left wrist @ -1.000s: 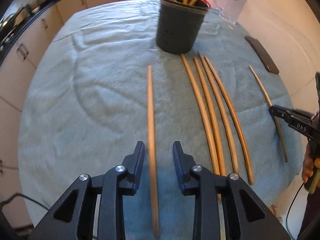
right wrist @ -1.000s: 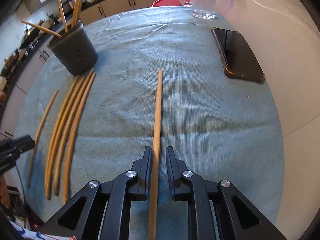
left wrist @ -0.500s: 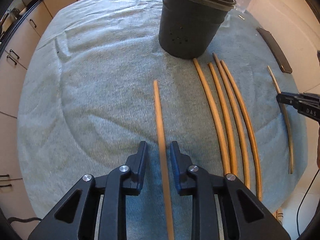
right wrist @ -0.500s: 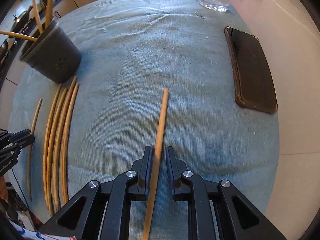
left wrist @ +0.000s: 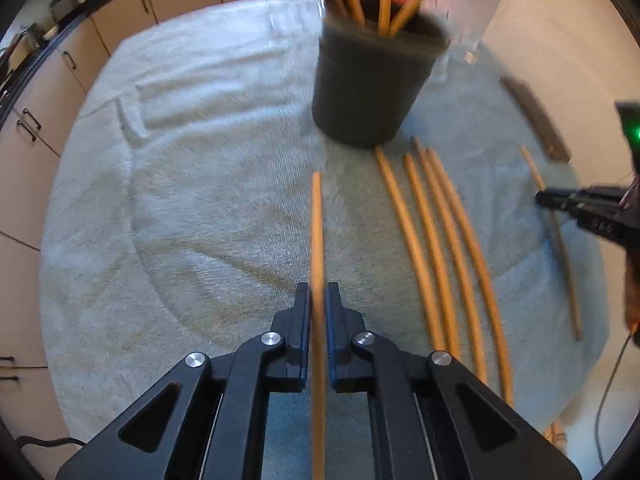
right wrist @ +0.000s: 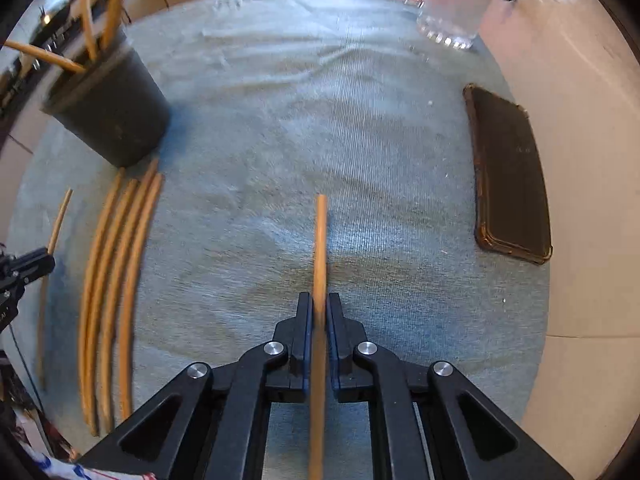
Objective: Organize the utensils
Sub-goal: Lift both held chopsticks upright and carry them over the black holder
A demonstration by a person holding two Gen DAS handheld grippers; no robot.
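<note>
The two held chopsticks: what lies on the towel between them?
Four loose chopsticks lie side by side between the left chopstick and right chopstick, in the left wrist view.

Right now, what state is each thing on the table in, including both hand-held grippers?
Left hand-held gripper: shut on a wooden chopstick, after closing further.
Right hand-held gripper: shut on another wooden chopstick.
Black utensil holder: upright, chopsticks standing inside.
Four loose chopsticks: lying side by side on the cloth.
Phone: lying flat.
Glass jug: upright.
</note>
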